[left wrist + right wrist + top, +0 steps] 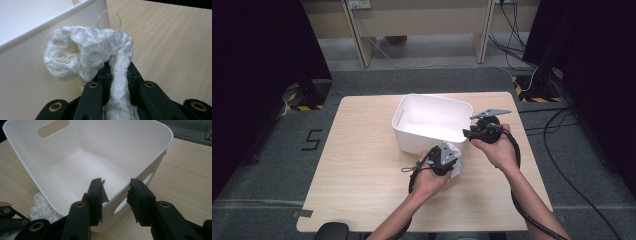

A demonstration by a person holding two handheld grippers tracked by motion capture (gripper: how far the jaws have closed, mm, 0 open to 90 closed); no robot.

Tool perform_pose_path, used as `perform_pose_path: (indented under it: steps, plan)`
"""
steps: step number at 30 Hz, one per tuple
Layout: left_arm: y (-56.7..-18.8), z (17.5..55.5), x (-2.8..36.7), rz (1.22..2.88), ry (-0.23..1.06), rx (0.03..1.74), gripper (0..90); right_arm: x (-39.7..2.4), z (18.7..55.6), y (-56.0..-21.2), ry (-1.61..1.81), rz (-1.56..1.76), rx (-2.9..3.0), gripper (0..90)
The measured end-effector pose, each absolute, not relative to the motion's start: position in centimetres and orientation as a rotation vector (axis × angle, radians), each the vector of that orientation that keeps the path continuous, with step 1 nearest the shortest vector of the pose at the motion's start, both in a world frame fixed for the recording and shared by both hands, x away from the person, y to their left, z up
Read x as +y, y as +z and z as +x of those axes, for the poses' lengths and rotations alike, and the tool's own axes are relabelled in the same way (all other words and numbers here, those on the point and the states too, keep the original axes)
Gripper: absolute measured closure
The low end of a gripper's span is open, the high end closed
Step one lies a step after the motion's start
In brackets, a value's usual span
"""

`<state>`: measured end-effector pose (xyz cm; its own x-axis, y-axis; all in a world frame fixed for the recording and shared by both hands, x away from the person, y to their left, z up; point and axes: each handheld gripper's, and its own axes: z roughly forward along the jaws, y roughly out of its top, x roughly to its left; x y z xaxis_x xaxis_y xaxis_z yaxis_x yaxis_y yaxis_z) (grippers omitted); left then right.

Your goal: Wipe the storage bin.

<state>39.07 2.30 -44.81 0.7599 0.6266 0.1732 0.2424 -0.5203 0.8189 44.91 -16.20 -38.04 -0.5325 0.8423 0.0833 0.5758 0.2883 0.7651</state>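
Observation:
A white plastic bin (409,140) with slot handles stands mid-table and looks empty inside. My left gripper (119,72) is shut on a white knitted cloth (85,53), whose bunched end bulges above the jaws, just outside the bin's near wall (22,82). A thin clear loop (108,21) sticks up from the cloth. From above, the left gripper (451,159) hangs at the bin's near corner with the cloth (457,170) under it. My right gripper (116,192) has one jaw inside and one outside the bin's rim (160,152), closed on it above a handle slot.
The light wooden table (362,165) has bare surface to the left of and in front of the bin. Grey carpet, cables (562,165) and dark stands surround the table. The left gripper (15,221) and cloth (40,203) lie beside the bin in the right gripper view.

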Motion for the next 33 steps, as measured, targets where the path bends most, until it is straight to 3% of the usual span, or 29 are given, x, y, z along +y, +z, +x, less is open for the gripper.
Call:
perform_pose_path:
  steps: [11,33]
  plan:
    - [-43.6,38.7,2.1,2.101,0.631,0.617,78.4,-16.2,44.9,-38.0,1.106,1.286,2.224,63.9]
    - [-42.9,38.8,0.7,2.086,0.613,0.586,78.2,-16.2,44.9,-38.1,1.114,1.297,2.224,63.9]
